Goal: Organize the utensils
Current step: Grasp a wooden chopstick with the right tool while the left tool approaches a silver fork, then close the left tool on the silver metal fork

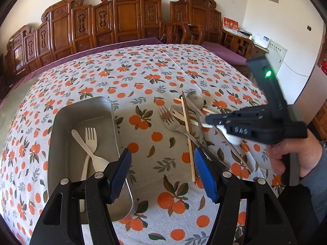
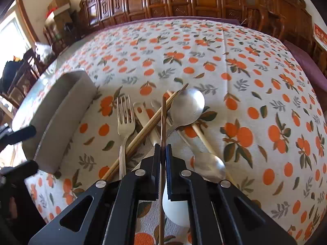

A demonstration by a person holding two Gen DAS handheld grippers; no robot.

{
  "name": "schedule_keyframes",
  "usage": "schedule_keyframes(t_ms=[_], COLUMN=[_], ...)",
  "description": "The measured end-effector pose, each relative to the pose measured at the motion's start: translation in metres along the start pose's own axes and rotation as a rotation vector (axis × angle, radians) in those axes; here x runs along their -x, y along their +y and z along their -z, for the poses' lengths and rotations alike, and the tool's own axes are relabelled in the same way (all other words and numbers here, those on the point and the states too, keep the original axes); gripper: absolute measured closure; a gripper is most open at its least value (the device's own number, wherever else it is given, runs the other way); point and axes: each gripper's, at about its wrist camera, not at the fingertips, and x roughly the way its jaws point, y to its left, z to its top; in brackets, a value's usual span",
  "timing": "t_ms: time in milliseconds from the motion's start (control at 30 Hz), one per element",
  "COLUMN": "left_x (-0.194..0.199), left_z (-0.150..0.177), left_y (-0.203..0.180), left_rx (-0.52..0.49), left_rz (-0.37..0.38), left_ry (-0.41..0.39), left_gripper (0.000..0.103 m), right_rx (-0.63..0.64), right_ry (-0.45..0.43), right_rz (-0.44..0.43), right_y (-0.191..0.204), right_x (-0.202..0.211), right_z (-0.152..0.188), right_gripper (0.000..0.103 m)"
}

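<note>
A grey metal tray (image 1: 61, 114) sits on the left of the table and holds a cream plastic fork (image 1: 91, 137) and a cream spoon (image 1: 78, 137). To its right lies a pile of utensils: a metal fork (image 1: 170, 120), a metal spoon (image 1: 195, 98) and wooden chopsticks (image 1: 187, 122). My left gripper (image 1: 162, 175) is open and empty between tray and pile. My right gripper (image 2: 162, 149) is shut on a dark brown chopstick (image 2: 163, 118) over the pile, above a white spoon (image 2: 175, 210). The pile also shows in the right wrist view, with the metal fork (image 2: 125, 120) and metal spoon (image 2: 189, 108).
The table carries a cloth printed with oranges (image 1: 143, 75). A carved wooden bench (image 1: 122, 18) runs behind it. The tray's side wall (image 2: 59, 110) stands left of the pile in the right wrist view. The person's hand (image 1: 296, 153) holds the right gripper at the table's right edge.
</note>
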Motion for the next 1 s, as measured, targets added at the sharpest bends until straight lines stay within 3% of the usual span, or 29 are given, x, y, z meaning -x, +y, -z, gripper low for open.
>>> schedule_keyframes(t_ms=[400, 600, 767, 1000], left_x=[-0.03, -0.064, -0.092, -0.111], left_z=[-0.008, -0.022, -0.025, -0.027], left_y=[-0.028, -0.044, -0.045, -0.036], left_rx=[0.023, 0.045, 0.089, 0.155], left_rz=[-0.004, -0.009, -0.013, -0.005], left_ry=[0.063, 0.119, 0.189, 0.22], left_gripper=[0.042, 0.043, 0.057, 0.073], right_rx=[-0.123, -0.143, -0.16, -0.166], right_ry=[-0.153, -0.152, -0.14, -0.123], right_rz=[-0.039, -0.042, -0.05, -0.056], right_y=[-0.038, -0.053, -0.061, -0.062], right_x=[0.051, 0.047, 0.042, 0.037], right_z=[-0.001, 0.001, 0.004, 0.006], right_gripper=[0.097, 0.097, 0.097, 0.097])
